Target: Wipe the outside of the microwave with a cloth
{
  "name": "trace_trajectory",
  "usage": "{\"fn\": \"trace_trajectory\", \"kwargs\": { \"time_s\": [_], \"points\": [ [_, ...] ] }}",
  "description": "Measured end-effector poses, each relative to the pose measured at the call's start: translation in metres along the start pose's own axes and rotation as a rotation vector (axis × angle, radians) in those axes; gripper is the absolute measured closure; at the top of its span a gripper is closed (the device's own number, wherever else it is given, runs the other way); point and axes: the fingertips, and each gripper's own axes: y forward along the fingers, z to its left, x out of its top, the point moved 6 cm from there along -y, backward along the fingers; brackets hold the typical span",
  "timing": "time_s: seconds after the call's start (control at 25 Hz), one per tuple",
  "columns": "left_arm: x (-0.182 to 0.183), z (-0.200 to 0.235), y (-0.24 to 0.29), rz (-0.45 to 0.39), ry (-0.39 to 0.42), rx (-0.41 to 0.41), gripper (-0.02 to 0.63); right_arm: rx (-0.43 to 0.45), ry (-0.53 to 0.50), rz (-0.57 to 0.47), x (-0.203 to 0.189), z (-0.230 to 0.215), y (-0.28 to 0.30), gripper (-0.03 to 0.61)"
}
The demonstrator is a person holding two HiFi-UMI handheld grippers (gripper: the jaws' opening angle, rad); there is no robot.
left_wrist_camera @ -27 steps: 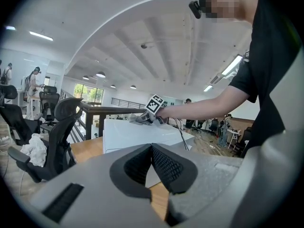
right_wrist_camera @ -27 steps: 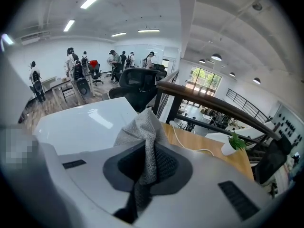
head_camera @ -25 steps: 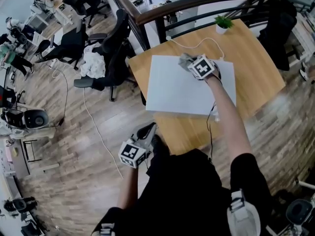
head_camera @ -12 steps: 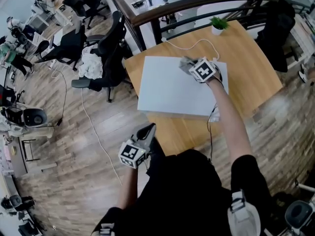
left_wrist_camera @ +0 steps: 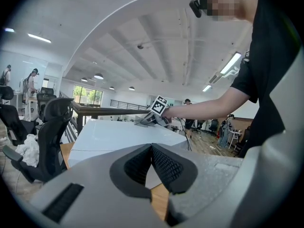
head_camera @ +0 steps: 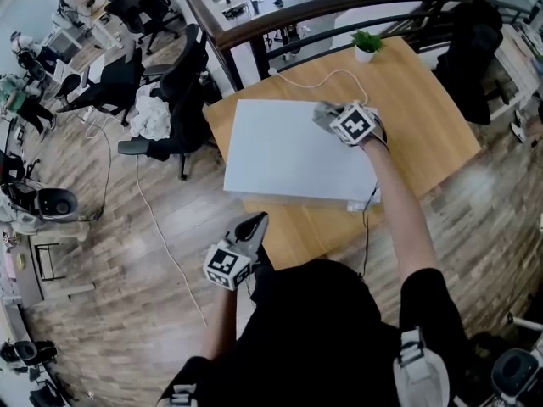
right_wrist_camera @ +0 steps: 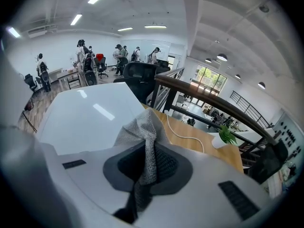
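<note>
Scene: A person in black stands at a wooden desk (head_camera: 424, 100) in an open-plan office, a hand-held gripper in each hand, seen from a camera on the head.
Microwave: The white microwave (head_camera: 288, 155) sits on the desk's near left part, its broad flat top facing up.
Cloth: A grey knitted cloth (right_wrist_camera: 142, 132) is pinched at its middle, and its loose end spreads onto the microwave's top near the far right corner.
Right gripper: The right gripper (head_camera: 333, 119) is held out at arm's length over that corner, its jaws closed on the cloth. The right gripper view shows the fabric running up between the two dark pads and fanning out past the tips.
Left gripper: The left gripper (head_camera: 257, 221) hangs low by the person's hip, off the desk's near edge and well apart from the microwave. Its jaws meet at the tips with nothing between them.
Desk: A small potted plant (head_camera: 366, 43) stands at the far edge. A white cable (head_camera: 327, 76) loops across the wood between the plant and the microwave.
Surroundings: A dark railing (head_camera: 339, 7) curves behind the desk. A black office chair (head_camera: 182, 83) stands to the desk's left on the wood-plank floor.
</note>
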Motion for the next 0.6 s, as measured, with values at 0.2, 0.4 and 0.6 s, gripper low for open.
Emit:
{"fn": "trace_trajectory", "kwargs": {
  "time_s": [0.2,0.4,0.6],
  "points": [
    [-0.003,-0.007,0.003,0.019,-0.006,-0.001,0.612,-0.019,0.004,0.004,-0.017,-0.012,-0.012,0.561],
    [-0.005,-0.015,0.003,0.015,-0.009,0.01,0.612,-0.034,0.031,-0.003,-0.038,-0.023,-0.024,0.561],
    [-0.006,-0.021,-0.001,0.012,-0.009,0.03,0.612,-0.023,0.068,-0.01,-0.054,-0.03,-0.033,0.561]
  ]
}}
